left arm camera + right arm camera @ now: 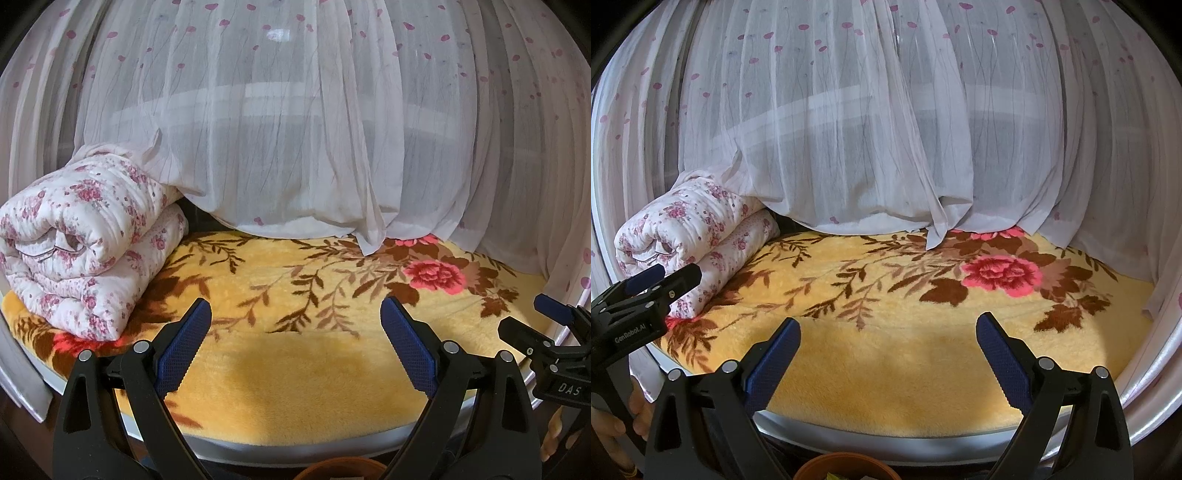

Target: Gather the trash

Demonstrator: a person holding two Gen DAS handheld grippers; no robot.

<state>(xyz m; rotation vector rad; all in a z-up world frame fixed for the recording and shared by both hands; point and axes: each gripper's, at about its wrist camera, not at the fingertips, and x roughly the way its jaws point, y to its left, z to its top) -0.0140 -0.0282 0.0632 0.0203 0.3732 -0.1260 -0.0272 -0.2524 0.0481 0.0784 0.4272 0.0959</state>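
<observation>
Both tools, left [295,321] and right [888,338], hang wide open and empty over the yellow floral blanket [886,369], no trash visible on it, only a brown pot [846,467] directly below the right tool.

L gripper [295,325]: two black plastic clamp-style arms w/ triangular cut-outs, each tipped by a blue cross-hatched rubber pad [184,347] w/ a serrated inner edge; round silver pivot pins on the arms. R gripper [888,341]: same build, black arms, blue textured pads [1001,362], silver pins. In the right wrist view the L unit shows side-on at the left edge, black body w/ small screws and white "GenRobot.AI" lettering. In the left wrist view the R unit shows at the right edge w/ white "DAS" letters. A hand [613,428] is partly visible bottom left; no sleeve seen.
</observation>
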